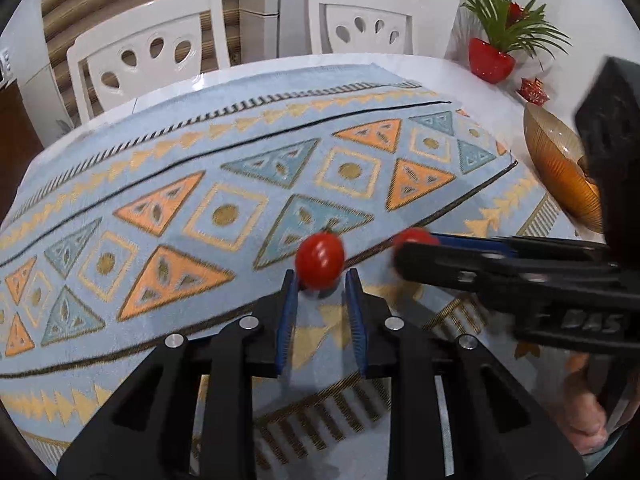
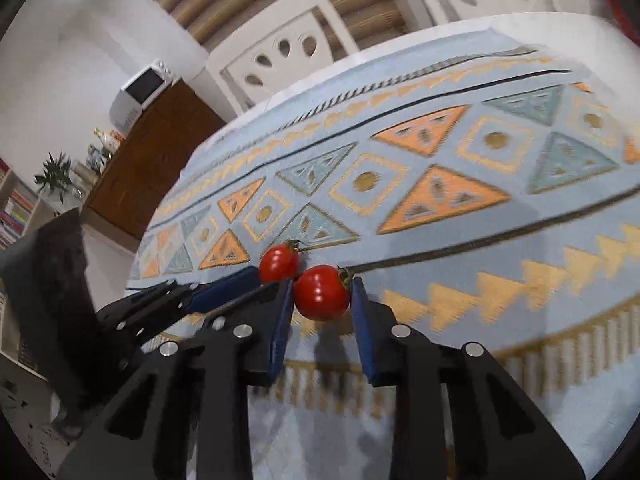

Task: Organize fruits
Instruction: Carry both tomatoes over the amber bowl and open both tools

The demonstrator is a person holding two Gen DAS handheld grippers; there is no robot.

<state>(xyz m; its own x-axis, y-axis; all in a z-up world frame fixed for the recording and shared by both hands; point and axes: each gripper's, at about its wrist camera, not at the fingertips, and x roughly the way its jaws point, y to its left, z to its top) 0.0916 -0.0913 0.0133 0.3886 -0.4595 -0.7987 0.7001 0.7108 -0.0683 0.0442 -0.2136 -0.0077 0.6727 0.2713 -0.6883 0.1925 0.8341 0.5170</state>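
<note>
Behind the table (image 1: 168,92), from left: two white chairs w/ drop-shaped holes, one (image 1: 148,52) at left, second (image 1: 360,20) more to centre. On table, light-blue cloth (image 1: 224,160) w/ orange and blue triangles, yellow squares, dark lines.

Low centre in left wrist view: left gripper (image 1: 321,276), black w/ blue pads, narrowly parted. Between pad tips, left tomato (image 1: 320,260): small, round, glossy red, w/ bit of dark green stem on top. Resting on cloth approx. at a dark curved line. Left pad touching its side; thin gap visible at the right pad. Cannot tell if really pinched or only framed.

Just right of it, nearly touching: right tomato (image 1: 414,236), same red, a little blurred here. In right wrist view clearer: shiny w/ light spots, green calyx turned to the right side. Clamped between both blue pads of right gripper (image 2: 322,286), closed on it at the very tips. Dark shadow on cloth just below.

On side of right gripper body, embossed letters "DAS", rest not readable. Under it, at lower right, a hand (image 1: 584,412) on the grip.

Further right: amber ribbed glass bowl (image 1: 556,160), partly hidden by gripper, well apart from both tomatoes. At far right back: red pot (image 1: 491,60) w/ green plant.
</note>
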